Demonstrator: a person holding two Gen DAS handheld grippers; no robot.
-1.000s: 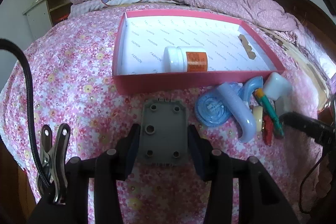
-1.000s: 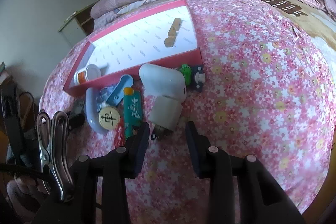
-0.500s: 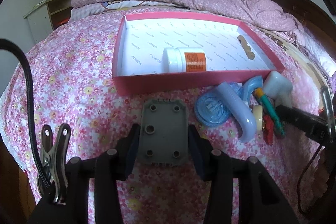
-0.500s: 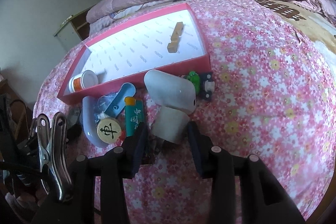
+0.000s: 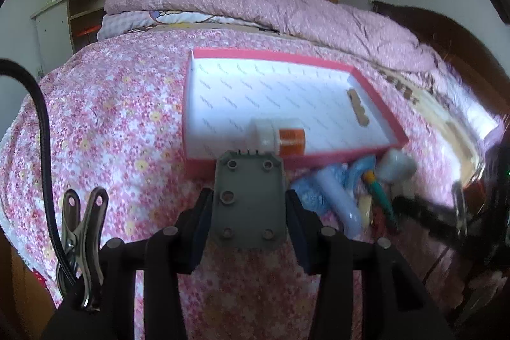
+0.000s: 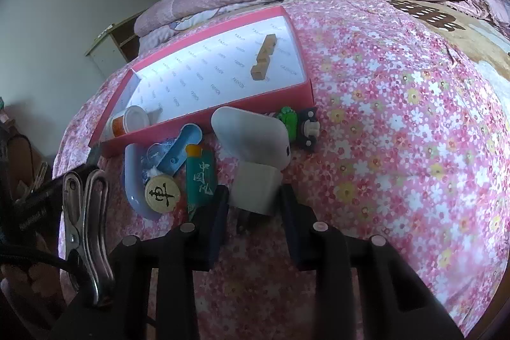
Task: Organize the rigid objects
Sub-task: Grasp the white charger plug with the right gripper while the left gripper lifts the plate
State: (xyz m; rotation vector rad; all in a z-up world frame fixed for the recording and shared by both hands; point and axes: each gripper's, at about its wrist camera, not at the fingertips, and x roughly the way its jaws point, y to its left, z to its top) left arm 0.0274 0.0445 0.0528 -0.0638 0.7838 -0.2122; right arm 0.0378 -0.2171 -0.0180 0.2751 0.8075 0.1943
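Observation:
My left gripper (image 5: 248,199) is shut on a grey plastic plate (image 5: 247,174) with round holes and holds it above the floral bedspread, just in front of the pink box (image 5: 376,94). Inside the box lie a white pill bottle with an orange label (image 5: 277,137) and a notched wooden piece (image 5: 358,110). My right gripper (image 6: 255,199) is closing on a white charger plug (image 6: 256,187), with both pads against its sides. The plug leans on a white rounded case (image 6: 251,133).
A green lighter (image 6: 199,177), a round wooden chess piece (image 6: 162,193), a pale blue curved tube (image 6: 132,180) and a blue part (image 6: 181,148) lie left of the plug. A green toy (image 6: 288,120) and a black part (image 6: 307,129) sit by the box corner. A folded quilt (image 5: 255,5) lies behind.
My left gripper has risen with the grey plate, which now overlaps the box's front wall. My right gripper has slid forward around the charger plug and narrowed onto it.

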